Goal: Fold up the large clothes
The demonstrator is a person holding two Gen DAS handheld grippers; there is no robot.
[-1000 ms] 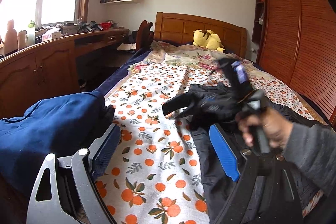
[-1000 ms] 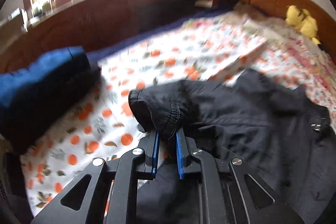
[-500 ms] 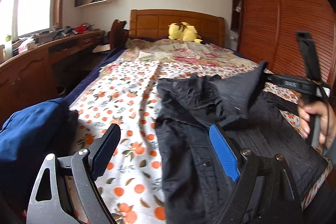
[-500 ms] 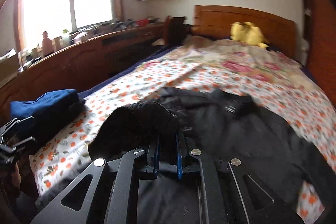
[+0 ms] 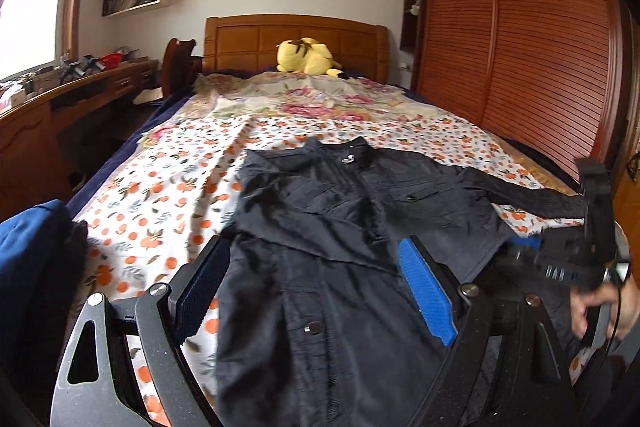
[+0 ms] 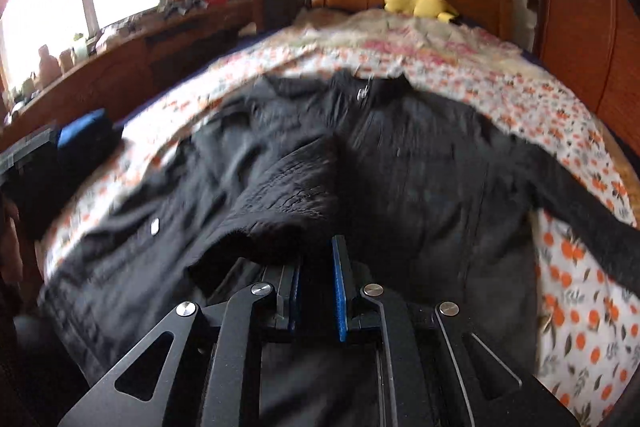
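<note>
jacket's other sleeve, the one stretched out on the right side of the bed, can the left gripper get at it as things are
Probably not directly: the left gripper is open and empty, but the right gripper, clamped on the folded sleeve, sits between it and the outstretched sleeve.

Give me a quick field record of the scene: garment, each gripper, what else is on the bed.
garment: black jacket, spread front up on the bed, one sleeve folded across its chest
sleeve cuff: clamped in the right gripper
left gripper: open, empty, over the jacket's lower front
other sleeve: stretched out toward the wardrobe side
also on the bed: blue folded cloth at the near edge, yellow plush toy by the headboard
</note>
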